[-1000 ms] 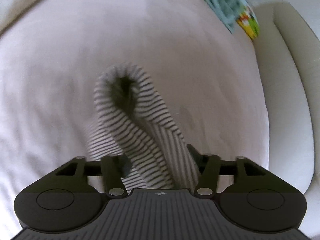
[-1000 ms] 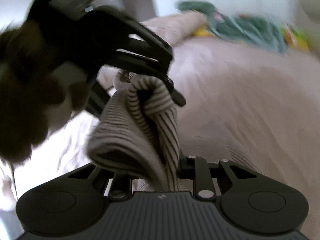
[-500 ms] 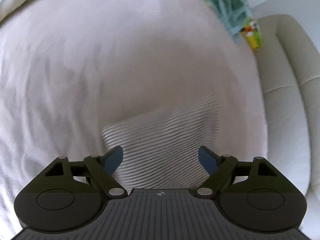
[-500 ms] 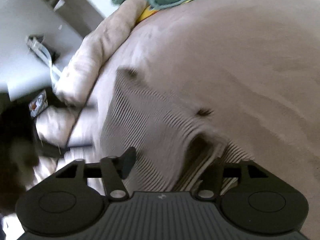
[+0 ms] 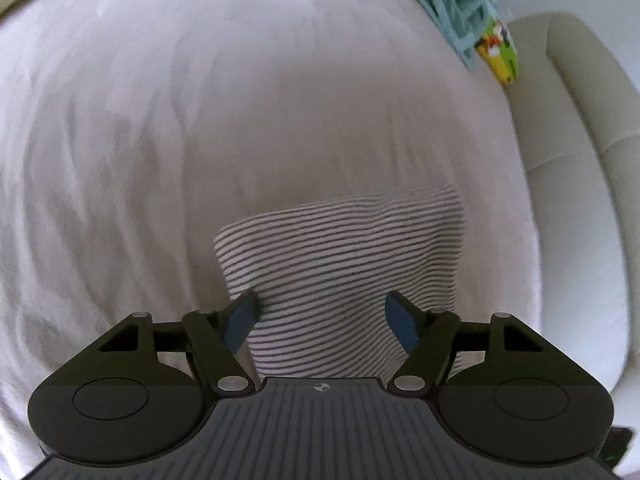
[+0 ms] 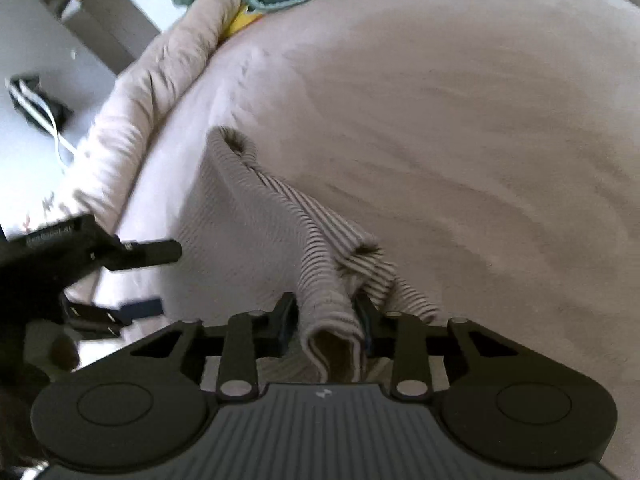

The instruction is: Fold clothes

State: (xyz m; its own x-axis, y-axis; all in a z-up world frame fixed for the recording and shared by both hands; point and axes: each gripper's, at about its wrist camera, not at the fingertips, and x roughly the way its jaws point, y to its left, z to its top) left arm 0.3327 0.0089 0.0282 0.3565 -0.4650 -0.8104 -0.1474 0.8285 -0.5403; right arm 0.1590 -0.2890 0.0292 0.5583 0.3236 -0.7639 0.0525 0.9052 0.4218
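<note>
My left gripper (image 5: 322, 316) stands released, its blue-padded fingers (image 5: 240, 320) spread wide over the striped garment (image 5: 340, 264), which lies on the pinkish-white bed cover (image 5: 200, 120) as a compact, roughly rectangular packet with layered edges. My right gripper (image 6: 326, 320) is clenched on a bunched fold at the near end of that same striped garment (image 6: 256, 216); from the right wrist view the cloth rises into the jaws as a doubled ridge while the rest trails flat on the bed. I judge it a thin, light knit: soft, limp, with no stiffness of its own, so whatever is not pinched will sag and the layers can slide over each other. It looks grippy enough not to slip from the pads, but a pinch may catch only the top layer. I would take hold at a corner or along a doubled edge, through all the layers, with the two grips well apart. A green towel (image 5: 452, 0) lies at the far edge of the bed, and a cream sofa (image 5: 580, 160) stands alongside.
</note>
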